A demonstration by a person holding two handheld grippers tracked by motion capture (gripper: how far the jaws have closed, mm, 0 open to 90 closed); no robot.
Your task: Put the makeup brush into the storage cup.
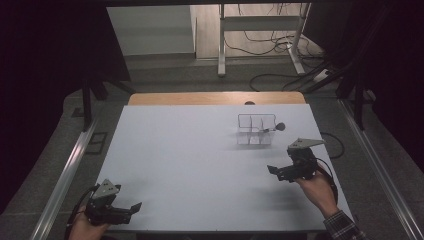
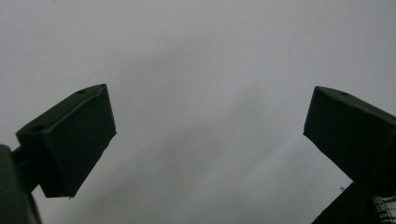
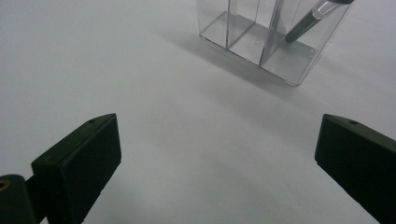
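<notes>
Clear plastic organizer [image 1: 256, 130]: rectangular, thin glossy walls, divided into compartments; upper right of centre in the high view, on a matte white table [image 1: 190, 160]. A dark slim pen [image 1: 272, 129] leans in its right compartment. Right gripper [image 1: 274, 171], lower right, near it: blocky black jaws spread, empty. Left gripper [image 1: 135, 206], lower left: jaws spread, empty.

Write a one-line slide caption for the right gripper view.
Open right gripper faces a clear divided organizer holding a dark brush on the white table.
</notes>
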